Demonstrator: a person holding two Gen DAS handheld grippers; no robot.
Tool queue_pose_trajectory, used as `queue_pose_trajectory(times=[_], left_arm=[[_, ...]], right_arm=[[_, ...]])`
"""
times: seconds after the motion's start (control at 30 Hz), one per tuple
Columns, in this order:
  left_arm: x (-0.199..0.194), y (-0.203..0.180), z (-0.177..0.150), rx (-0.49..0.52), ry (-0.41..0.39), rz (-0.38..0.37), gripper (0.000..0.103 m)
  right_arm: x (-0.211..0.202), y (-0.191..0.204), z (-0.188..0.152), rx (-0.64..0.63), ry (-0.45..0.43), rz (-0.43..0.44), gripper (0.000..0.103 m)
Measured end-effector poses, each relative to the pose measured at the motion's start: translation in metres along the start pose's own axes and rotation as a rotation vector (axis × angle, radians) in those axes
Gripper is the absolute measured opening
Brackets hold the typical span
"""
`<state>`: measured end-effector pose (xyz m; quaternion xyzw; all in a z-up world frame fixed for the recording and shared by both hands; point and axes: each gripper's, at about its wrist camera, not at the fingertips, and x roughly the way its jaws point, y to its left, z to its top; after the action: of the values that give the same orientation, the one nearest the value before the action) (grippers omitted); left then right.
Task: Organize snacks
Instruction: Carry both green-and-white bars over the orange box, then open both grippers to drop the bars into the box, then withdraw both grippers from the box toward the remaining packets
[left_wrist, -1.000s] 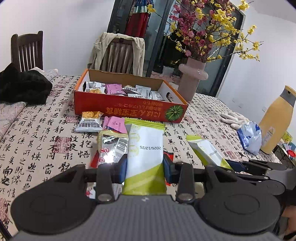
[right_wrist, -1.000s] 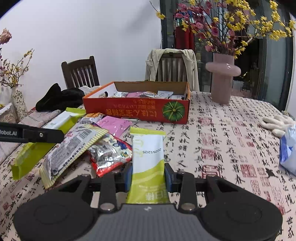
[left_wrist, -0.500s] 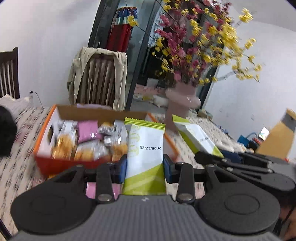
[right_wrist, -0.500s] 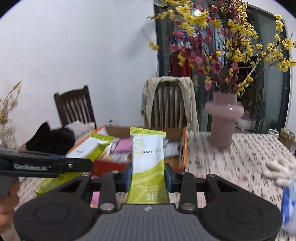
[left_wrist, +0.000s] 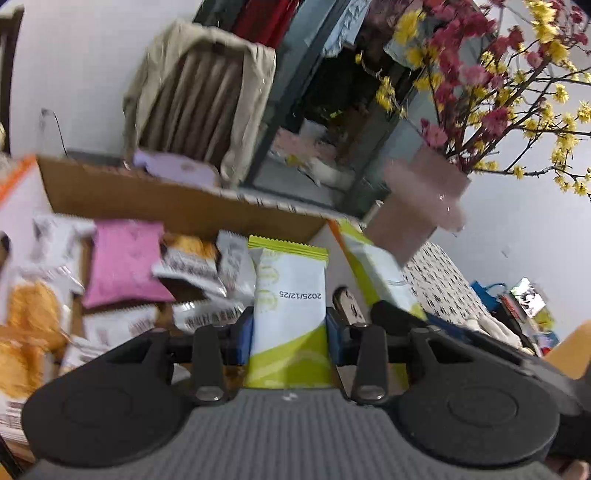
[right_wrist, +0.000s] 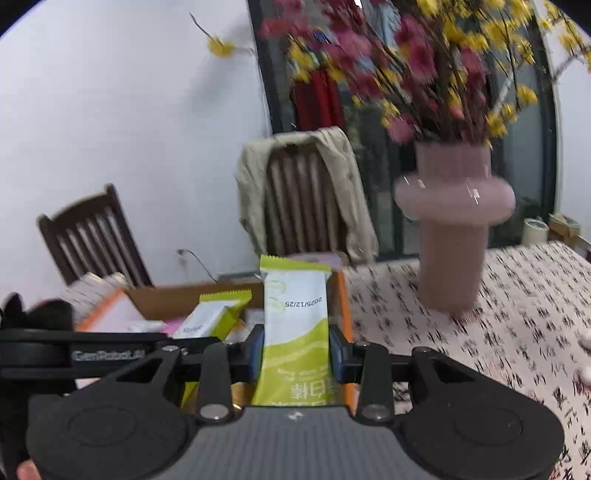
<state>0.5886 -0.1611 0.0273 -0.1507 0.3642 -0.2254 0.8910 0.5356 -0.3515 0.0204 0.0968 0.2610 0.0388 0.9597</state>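
My left gripper is shut on a green-and-white snack packet, which stands upright above the inside of the orange cardboard box. Several snacks lie in the box, among them a pink packet. My right gripper is shut on a matching green-and-white packet at the box's right end. The right wrist view also shows the left gripper's arm and its packet to the left. In the left wrist view the right gripper's packet slants over the box's right corner.
A pink vase with red and yellow blossoms stands on the patterned tablecloth just right of the box. A chair draped with a beige jacket is behind the box, with a dark wooden chair further left.
Both grippers, each still holding its packet, have travelled forward from the loose snacks on the table to the box. The box's inside now fills the left wrist view.
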Motion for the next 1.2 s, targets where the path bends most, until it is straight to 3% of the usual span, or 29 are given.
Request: queue_pose_trajectory(times=[0.17,0.27,0.33,0.47,0.67,0.83,0.9,1.0,1.2], left_arm=[[0.013,0.014,-0.003,-0.064,0.0,0.008,0.039],[0.012,0.021,-0.001,-0.106,-0.024,-0.044,0.053],[0.006,0.019,-0.001,-0.096,-0.045,-0.055,0.069],[-0.014,0.006,0.005,-0.019,-0.115,-0.045,0.073],[-0.08,-0.019,0.005,0.145,-0.237,0.062,0.081],[-0.136,-0.02,-0.012,0.249,-0.234,0.159,0.081],[-0.164,-0.013,-0.021,0.247,-0.246,0.185,0.081],[-0.198,-0.008,-0.037,0.269,-0.246,0.237,0.084],[-0.251,-0.003,-0.087,0.321,-0.28,0.309,0.091]], right_arm=[[0.017,-0.002,-0.011,-0.003,0.026,0.002,0.034],[0.018,0.002,-0.014,-0.031,0.013,-0.008,0.038],[0.017,0.007,-0.015,-0.056,0.004,-0.024,0.037],[-0.001,0.006,-0.003,-0.042,-0.055,-0.021,0.043],[-0.033,0.005,0.018,-0.082,-0.107,-0.033,0.049],[-0.047,0.019,0.022,-0.129,-0.117,0.004,0.06],[-0.054,0.028,0.022,-0.154,-0.114,0.027,0.065],[-0.069,0.04,0.014,-0.151,-0.116,0.037,0.085],[-0.119,0.058,-0.021,-0.247,-0.071,0.03,0.091]])
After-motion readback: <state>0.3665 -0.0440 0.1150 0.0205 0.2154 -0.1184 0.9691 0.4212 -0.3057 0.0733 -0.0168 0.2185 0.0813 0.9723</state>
